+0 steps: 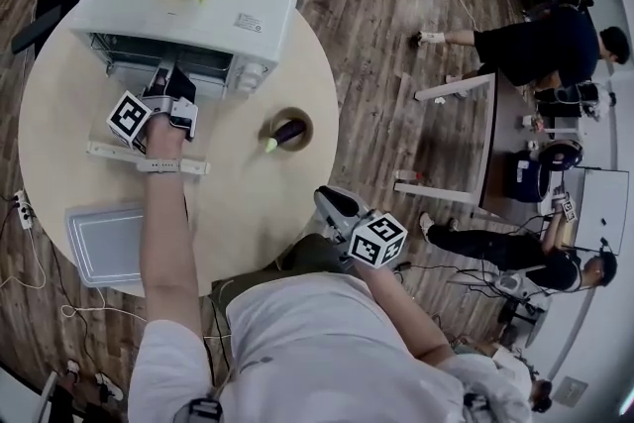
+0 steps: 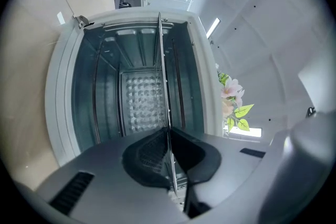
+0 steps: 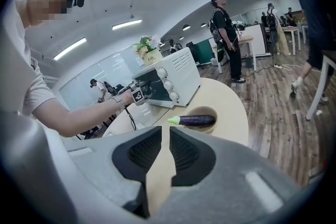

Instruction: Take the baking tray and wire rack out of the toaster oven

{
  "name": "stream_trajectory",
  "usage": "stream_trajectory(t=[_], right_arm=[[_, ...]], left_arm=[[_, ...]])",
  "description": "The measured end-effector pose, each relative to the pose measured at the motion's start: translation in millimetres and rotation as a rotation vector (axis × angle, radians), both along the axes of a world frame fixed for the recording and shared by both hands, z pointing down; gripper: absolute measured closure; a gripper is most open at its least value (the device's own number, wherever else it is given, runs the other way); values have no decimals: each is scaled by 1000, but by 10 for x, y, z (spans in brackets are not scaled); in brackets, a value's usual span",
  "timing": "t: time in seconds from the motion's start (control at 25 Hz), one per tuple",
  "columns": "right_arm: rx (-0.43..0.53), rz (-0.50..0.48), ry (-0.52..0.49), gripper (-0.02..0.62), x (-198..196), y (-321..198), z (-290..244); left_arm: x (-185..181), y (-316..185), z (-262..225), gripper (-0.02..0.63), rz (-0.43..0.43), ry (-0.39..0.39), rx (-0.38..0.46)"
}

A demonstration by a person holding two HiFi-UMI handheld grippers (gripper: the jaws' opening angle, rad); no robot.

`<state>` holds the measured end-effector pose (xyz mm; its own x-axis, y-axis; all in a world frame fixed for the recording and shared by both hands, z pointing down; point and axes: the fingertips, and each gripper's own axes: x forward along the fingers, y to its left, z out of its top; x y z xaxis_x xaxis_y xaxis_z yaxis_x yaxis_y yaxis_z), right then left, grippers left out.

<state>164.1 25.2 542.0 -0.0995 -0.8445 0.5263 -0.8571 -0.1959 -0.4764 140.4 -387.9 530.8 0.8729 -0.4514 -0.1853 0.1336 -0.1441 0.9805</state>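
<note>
Holds the wire rack (image 2: 159, 60) in the left gripper (image 2: 169, 132), with the pads (image 2: 148, 152) pressed together on its thin front edge and nothing else between them. Reaches over the lowered door (image 1: 111, 152) into the mouth of the toaster oven (image 1: 233, 0), at the far left of the desk (image 1: 248, 203). Shows the rack edge-on in the left gripper view, as a fine line running from the pads back towards the dimpled rear wall; judging by that, has most of the rack inside the cavity, not yet drawn out. Finds no tray on the side rails or the floor of the cavity.

Carries the right gripper (image 1: 329, 199) close to the body at the near right edge of the desk, well apart from the oven, with jaws only a narrow slit apart and empty, with bare desk showing through the gap. Points it towards the eggplant (image 3: 191, 120) lying in a shallow wooden dish (image 1: 300, 117) near the oven's right front corner.

Further out, has the baking tray (image 1: 104, 243) lying flat on the near left of the desk, clear of the oven, so counts that half of the task as done. Leaves the rack as the other half: grip made, then likely a straight pull towards the near side until free of the rails, then a place on the desk, perhaps beside the tray.
</note>
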Motion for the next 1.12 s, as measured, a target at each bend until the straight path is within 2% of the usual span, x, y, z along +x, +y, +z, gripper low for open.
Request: stream_trajectory(t=[0.32, 1.12], right_arm=[[30, -62, -12, 549, -72, -15, -21], [81, -243, -42, 549, -166, 10, -58]], left_arm=[[-231, 205, -31, 595, -12, 34, -24], [-1043, 799, 70, 604, -130, -2, -25]])
